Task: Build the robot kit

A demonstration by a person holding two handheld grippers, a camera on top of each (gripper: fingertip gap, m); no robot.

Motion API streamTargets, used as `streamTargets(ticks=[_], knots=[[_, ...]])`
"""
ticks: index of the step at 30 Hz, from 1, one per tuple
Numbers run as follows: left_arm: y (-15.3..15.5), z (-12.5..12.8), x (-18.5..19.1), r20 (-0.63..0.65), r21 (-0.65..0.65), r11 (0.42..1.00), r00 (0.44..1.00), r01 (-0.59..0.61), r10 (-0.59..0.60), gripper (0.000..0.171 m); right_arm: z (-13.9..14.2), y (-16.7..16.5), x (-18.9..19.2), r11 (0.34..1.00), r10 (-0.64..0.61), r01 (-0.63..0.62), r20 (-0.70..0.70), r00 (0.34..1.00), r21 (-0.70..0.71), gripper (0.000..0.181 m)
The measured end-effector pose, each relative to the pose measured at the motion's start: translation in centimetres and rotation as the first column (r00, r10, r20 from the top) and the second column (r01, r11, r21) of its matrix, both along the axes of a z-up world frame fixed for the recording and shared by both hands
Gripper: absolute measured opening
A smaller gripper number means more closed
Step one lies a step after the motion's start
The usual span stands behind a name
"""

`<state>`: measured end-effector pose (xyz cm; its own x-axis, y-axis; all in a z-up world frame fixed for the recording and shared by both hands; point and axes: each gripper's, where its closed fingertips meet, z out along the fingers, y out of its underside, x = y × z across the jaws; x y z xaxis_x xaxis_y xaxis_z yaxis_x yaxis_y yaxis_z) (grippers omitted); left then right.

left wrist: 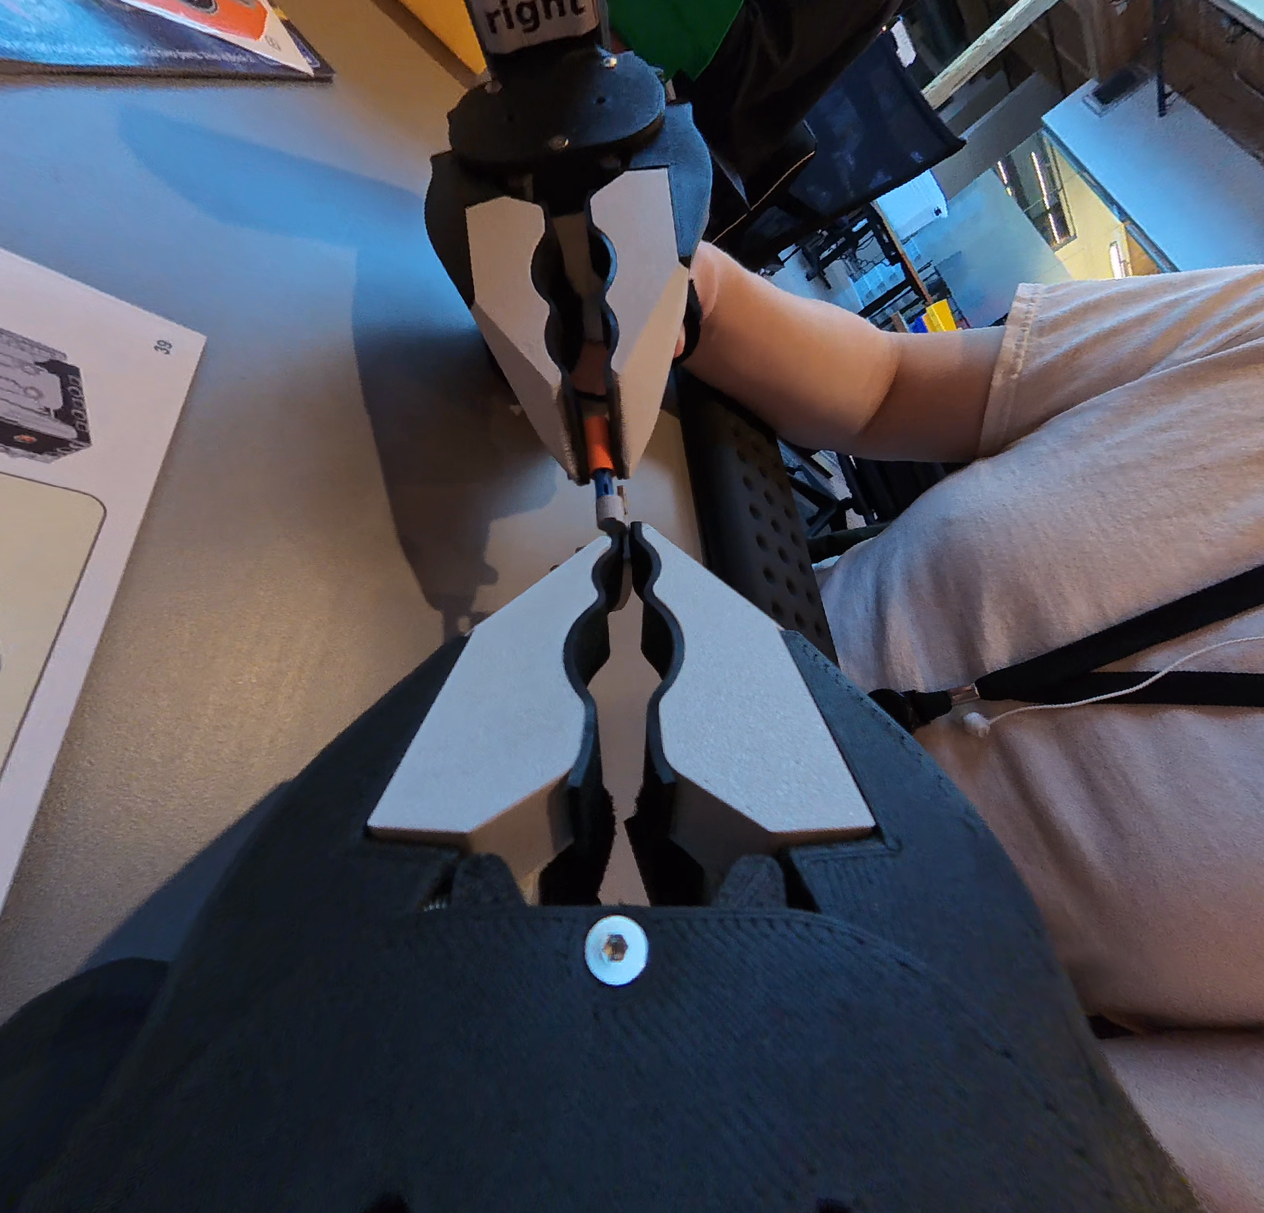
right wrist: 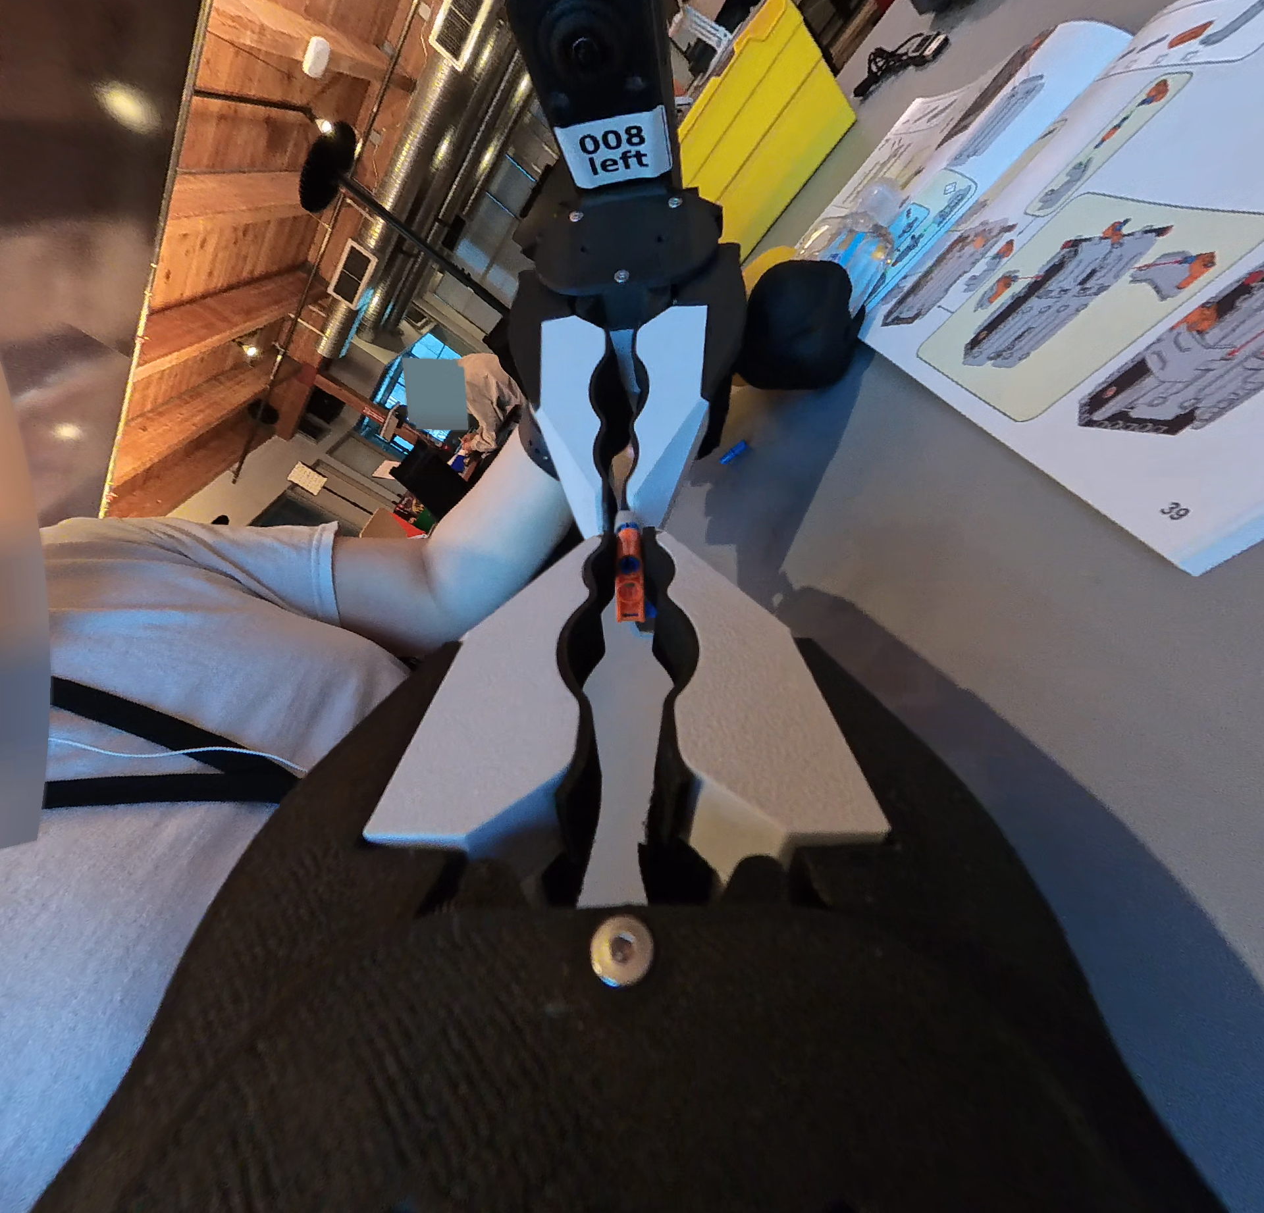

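My two grippers meet tip to tip above a grey table (left wrist: 273, 565). My right gripper (right wrist: 630, 541) is shut on an orange toy-brick piece (right wrist: 629, 582) with a blue pin (left wrist: 603, 481) sticking out of its front end. It also shows in the left wrist view (left wrist: 602, 472), coming in from the top. My left gripper (left wrist: 624, 541) is shut at its tips on a small grey piece (left wrist: 611, 509) that sits on the end of the blue pin. It also shows in the right wrist view (right wrist: 624, 506), coming in from the top.
An open instruction booklet (right wrist: 1094, 291) lies on the table beside the grippers. A loose blue pin (right wrist: 733, 454), a black pouch (right wrist: 797, 322), a clear bottle (right wrist: 855, 236) and a yellow bin (right wrist: 759, 120) lie beyond. A person's arm (left wrist: 807, 373) and torso are close. The tips of both grippers are at nearly the same place. Both grippers' tips are roughly 12 centimetres from the black pouch (right wrist: 797, 322).
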<state>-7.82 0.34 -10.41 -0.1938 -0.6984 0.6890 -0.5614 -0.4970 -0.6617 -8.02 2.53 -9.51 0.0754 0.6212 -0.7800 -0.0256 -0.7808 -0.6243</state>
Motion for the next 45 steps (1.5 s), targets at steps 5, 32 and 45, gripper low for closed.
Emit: streamTargets(ticks=[5, 32, 45], knots=[[-0.2, 0.1, 0.0, 0.014, -0.004, 1.0, 1.0, 0.011, -0.011, 0.0, 0.1, -0.4, -0.2, 1.0, 0.019, -0.019, -0.007, 1.0, 0.008, 0.006], [0.0, -1.6, -0.4, -0.071, 0.093, 0.996, 0.997, 0.008, -0.002, 0.0, -1.4, -0.4, -0.7, 0.995, -0.076, 0.066, 0.125, 0.989, 0.08, 0.006], [-1.3, -1.2, -0.9, -0.031, 0.092, 0.991, 0.996, 0.092, -0.089, 0.0, -1.0, -1.6, -1.1, 0.993, -0.001, -0.012, 0.11, 0.994, 0.121, 0.006]])
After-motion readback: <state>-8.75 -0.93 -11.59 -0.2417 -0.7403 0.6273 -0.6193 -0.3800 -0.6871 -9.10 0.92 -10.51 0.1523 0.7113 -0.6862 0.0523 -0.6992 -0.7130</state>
